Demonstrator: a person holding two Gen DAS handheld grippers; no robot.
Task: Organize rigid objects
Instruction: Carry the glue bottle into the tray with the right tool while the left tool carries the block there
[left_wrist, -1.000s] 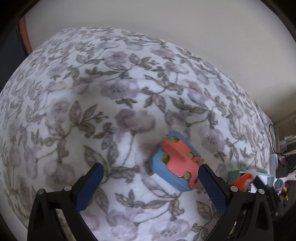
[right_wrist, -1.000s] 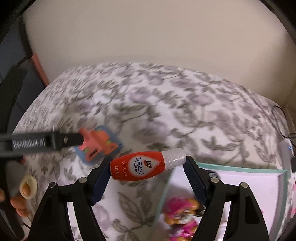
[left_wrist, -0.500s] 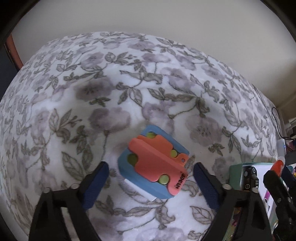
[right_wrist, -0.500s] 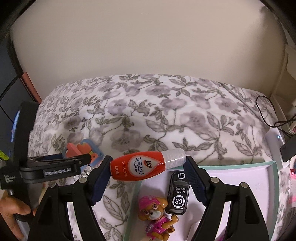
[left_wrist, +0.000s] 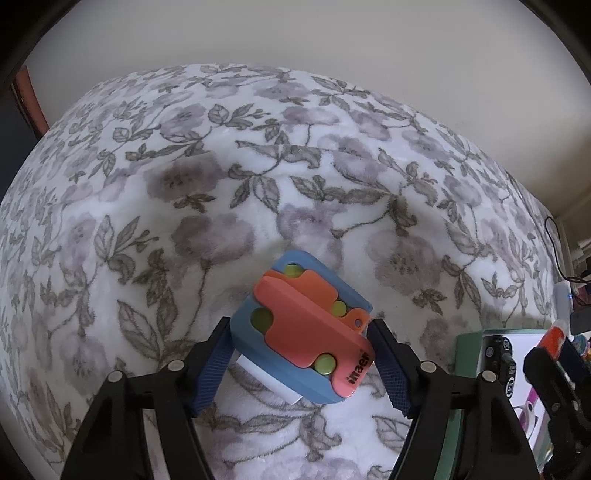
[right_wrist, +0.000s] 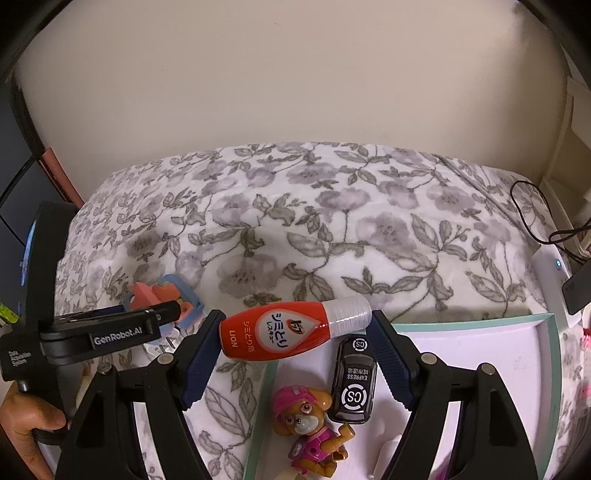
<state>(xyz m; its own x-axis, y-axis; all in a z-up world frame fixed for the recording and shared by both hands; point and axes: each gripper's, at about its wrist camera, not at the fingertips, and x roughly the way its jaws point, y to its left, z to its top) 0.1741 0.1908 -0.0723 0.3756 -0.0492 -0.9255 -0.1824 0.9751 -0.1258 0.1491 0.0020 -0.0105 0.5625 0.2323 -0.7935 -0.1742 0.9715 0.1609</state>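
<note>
- Our left gripper (left_wrist: 299, 354) stood with its jaws at either side of the blue-and-coral toy (left_wrist: 303, 328) on the floral blanket (left_wrist: 184, 229); whether it was gripped yet we could not tell.
- Our right gripper (right_wrist: 295, 330) was clamped on the red bottle (right_wrist: 284, 328), held sideways above the tray's (right_wrist: 480, 318) near corner, presumably for setting down.
- Inside the tray lay a black toy car (right_wrist: 352, 380) and a pink pup figure (right_wrist: 306, 424).

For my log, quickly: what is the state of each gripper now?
Left gripper: closed on the blue and orange toy on the floral blanket.
Right gripper: closed on the red bottle.
</note>
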